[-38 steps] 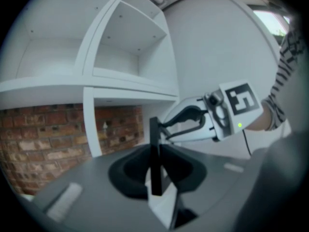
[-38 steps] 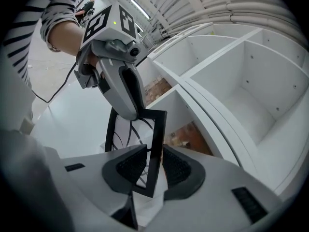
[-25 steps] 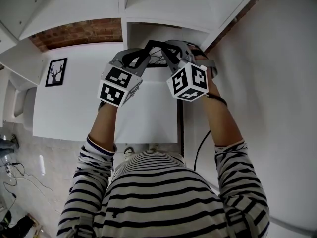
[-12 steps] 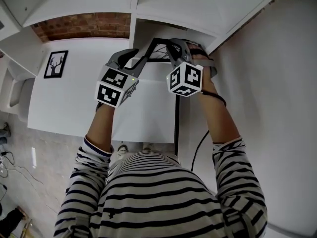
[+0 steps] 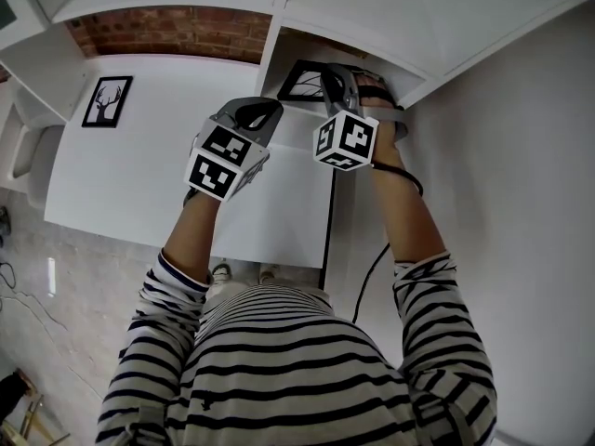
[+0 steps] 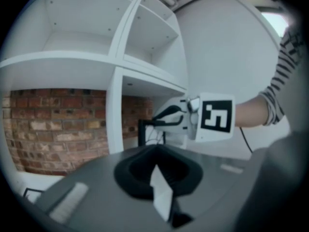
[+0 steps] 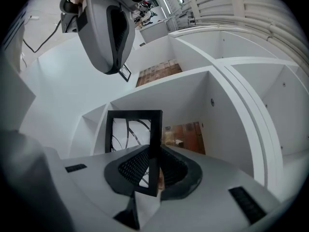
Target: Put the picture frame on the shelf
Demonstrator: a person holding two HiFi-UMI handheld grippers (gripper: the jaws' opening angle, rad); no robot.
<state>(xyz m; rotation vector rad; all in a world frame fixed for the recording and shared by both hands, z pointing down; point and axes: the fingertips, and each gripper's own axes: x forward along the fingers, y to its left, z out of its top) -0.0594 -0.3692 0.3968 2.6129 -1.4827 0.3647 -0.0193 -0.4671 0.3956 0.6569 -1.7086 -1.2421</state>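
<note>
A black picture frame with a black-and-white print stands upright at the mouth of the white shelf's right lower compartment. My right gripper is shut on the frame's right edge. In the right gripper view the frame rises between the two pads. My left gripper hangs to the left of the frame, apart from it and over the tabletop. Its jaws are shut with nothing in them. From the left gripper view I see the right gripper holding the frame inside the compartment.
A second small frame with a deer print lies on the white tabletop at the left. A brick wall shows behind the open left compartment. A white wall runs along the right, and a black cable hangs below it.
The left gripper has let go of the frame's left side, shut and drawn back a little. The right gripper has carried the frame deeper into the compartment.
</note>
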